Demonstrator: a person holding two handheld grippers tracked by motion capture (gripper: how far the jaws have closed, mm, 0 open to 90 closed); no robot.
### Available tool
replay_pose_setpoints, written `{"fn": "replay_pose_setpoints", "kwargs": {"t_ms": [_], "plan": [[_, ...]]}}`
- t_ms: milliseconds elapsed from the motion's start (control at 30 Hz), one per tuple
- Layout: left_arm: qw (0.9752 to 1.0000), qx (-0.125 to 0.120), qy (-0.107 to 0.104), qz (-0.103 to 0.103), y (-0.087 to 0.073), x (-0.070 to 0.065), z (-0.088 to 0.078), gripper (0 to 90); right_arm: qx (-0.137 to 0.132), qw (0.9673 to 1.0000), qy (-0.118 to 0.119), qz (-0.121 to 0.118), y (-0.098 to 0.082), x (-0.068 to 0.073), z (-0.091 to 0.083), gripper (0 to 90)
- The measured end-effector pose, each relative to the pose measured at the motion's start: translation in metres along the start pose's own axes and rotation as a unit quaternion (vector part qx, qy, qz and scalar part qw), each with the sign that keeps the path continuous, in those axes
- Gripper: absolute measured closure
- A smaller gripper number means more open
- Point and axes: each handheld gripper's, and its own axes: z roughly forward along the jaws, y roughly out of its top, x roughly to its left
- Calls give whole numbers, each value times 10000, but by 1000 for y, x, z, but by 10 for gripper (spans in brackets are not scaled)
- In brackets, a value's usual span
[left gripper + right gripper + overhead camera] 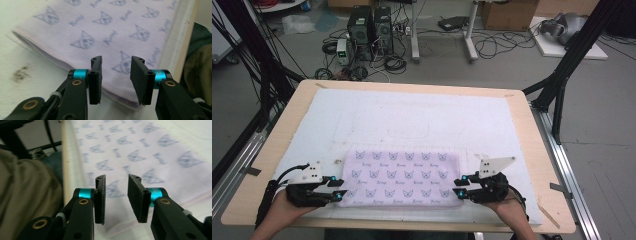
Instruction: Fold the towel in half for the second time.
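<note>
Your two grippers sit at the near corners of the folded cloth (401, 177), the left gripper (339, 187) on one end and the right gripper (458, 186) on the other. Between their parted jaws there is only air above the cloth. Beyond the cloth, the white mat (412, 120) lies bare up to the far table edge (412, 86), so you can pass there freely.

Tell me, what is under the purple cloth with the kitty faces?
The folded cloth lies on a white foam mat that covers the wooden table. The mat shows all around the cloth. Whatever may sit between the cloth's folded layers or right beneath it is covered.
</note>
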Motion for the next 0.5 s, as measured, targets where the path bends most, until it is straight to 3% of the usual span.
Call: {"fn": "replay_pose_setpoints", "kwargs": {"t_ms": [500], "plan": [[9979, -340, 484, -259, 27, 49, 22, 573, 45, 9963, -853, 42, 21, -60, 16, 587]]}}
